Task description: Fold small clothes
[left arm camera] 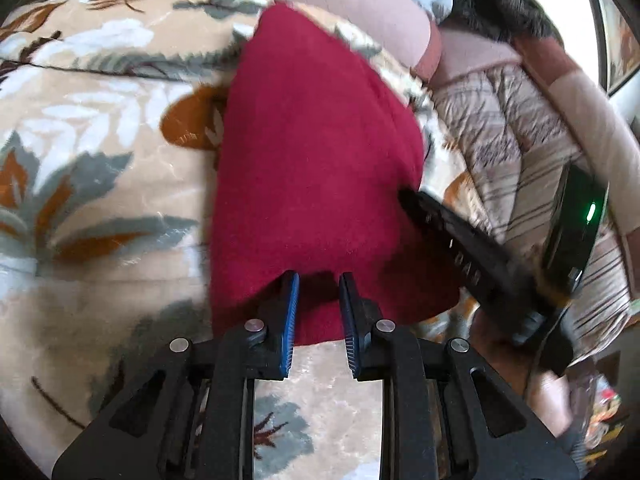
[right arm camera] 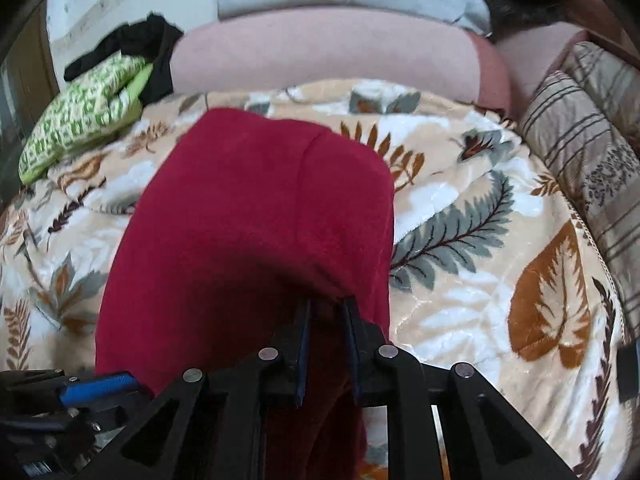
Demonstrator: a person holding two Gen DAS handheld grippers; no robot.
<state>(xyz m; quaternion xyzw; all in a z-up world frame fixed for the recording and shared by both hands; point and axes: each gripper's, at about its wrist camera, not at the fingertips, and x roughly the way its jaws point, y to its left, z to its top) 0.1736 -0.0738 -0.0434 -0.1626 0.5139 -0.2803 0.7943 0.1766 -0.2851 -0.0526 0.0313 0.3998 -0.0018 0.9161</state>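
A dark red fleece garment [left arm camera: 316, 152] lies lengthwise on a floral blanket [left arm camera: 100, 152]. My left gripper [left arm camera: 318, 280] is at its near edge, with a gap between the blue pads [left arm camera: 291, 304] and red cloth bunched between the tips. My right gripper [left arm camera: 448, 232] reaches in from the right onto the garment's right edge. In the right wrist view the red garment [right arm camera: 256, 216] fills the centre, and my right gripper [right arm camera: 326, 304] has a raised fold of it between its narrowly parted fingers. The left gripper's blue pad [right arm camera: 100, 386] shows at the lower left.
A green and white patterned cloth [right arm camera: 84, 120] and a black garment [right arm camera: 152, 44] lie at the far left. A pink bolster [right arm camera: 320, 52] lies along the back. A striped quilted cover [right arm camera: 588, 152] is on the right.
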